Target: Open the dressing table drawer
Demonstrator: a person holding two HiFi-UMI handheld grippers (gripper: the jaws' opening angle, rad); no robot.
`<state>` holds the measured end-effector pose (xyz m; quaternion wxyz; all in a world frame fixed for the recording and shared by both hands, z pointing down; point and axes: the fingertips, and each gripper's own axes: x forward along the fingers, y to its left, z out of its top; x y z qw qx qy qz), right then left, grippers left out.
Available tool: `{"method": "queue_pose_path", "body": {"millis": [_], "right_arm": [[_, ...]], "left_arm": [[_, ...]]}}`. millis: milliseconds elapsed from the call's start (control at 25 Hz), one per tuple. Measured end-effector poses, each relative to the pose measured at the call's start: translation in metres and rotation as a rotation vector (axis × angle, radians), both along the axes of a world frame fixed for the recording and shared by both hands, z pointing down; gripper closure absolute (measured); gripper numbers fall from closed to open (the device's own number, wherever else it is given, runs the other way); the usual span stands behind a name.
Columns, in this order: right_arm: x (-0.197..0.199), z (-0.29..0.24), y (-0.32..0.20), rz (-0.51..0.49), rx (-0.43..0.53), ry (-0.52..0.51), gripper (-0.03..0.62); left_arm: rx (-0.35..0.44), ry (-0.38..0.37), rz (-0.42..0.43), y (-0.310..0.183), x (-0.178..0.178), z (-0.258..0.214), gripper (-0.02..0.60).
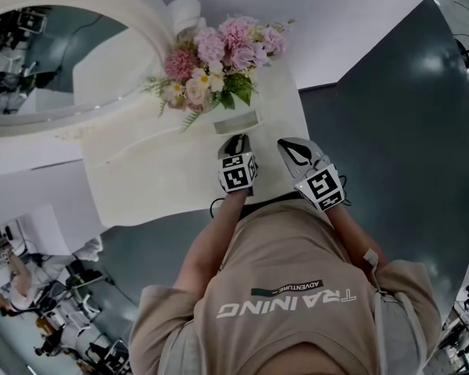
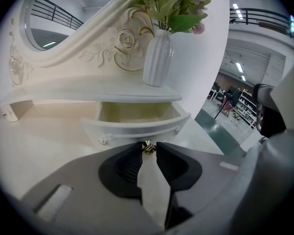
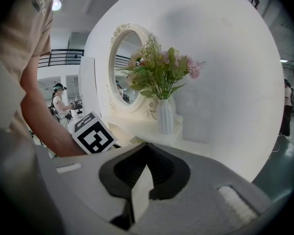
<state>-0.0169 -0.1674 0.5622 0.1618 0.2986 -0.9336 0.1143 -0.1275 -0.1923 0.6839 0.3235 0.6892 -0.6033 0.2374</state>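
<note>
A: Well, there's the drawer [image 2: 137,127], pulled out from under the little shelf [image 2: 88,94] of the dressing table [image 1: 156,170], its pale, bare inside showing.

B: And the knob [image 2: 147,146]?

A: Small, round, brass-coloured. It's right at the tips of the left gripper [image 2: 148,152], the two jaws pinched on it from either side, at the middle of the drawer front.

B: That front looks curved.

A: Bowed outward, glossy cream, with a moulded edge. The ribbed black pads of the jaws sit just below it.

B: And the right gripper [image 3: 147,151]?

A: Just beside the left one in the head view, at the table's front edge, clear of the drawer. Its jaws are together with nothing between them.

B: What's up top?

A: A white fluted vase [image 2: 158,58] stands on the shelf right above the drawer, holding pink and cream flowers [image 1: 219,61] with green leaves. Beside it is a round mirror [image 2: 44,18] in a cream frame with a carved rose [image 2: 123,40] in relief — all smooth, painted surfaces.
</note>
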Motion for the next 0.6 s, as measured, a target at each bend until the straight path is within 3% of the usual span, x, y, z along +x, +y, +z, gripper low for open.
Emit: {"method": "queue_pose_path", "body": {"millis": [360, 480, 600], "right_arm": [[0.002, 0.003, 0.008, -0.004, -0.007, 0.013, 0.592], [0.002, 0.001, 0.008, -0.005, 0.001, 0.013, 0.592], [0.002, 0.003, 0.007, -0.005, 0.003, 0.016, 0.592]], "left_arm": [[0.004, -0.007, -0.003, 0.004, 0.001, 0.001, 0.469], [-0.007, 0.024, -0.029, 0.009, -0.001, 0.006, 0.425], [-0.004, 0.042, -0.038, 0.015, -0.003, 0.009, 0.437]]}}
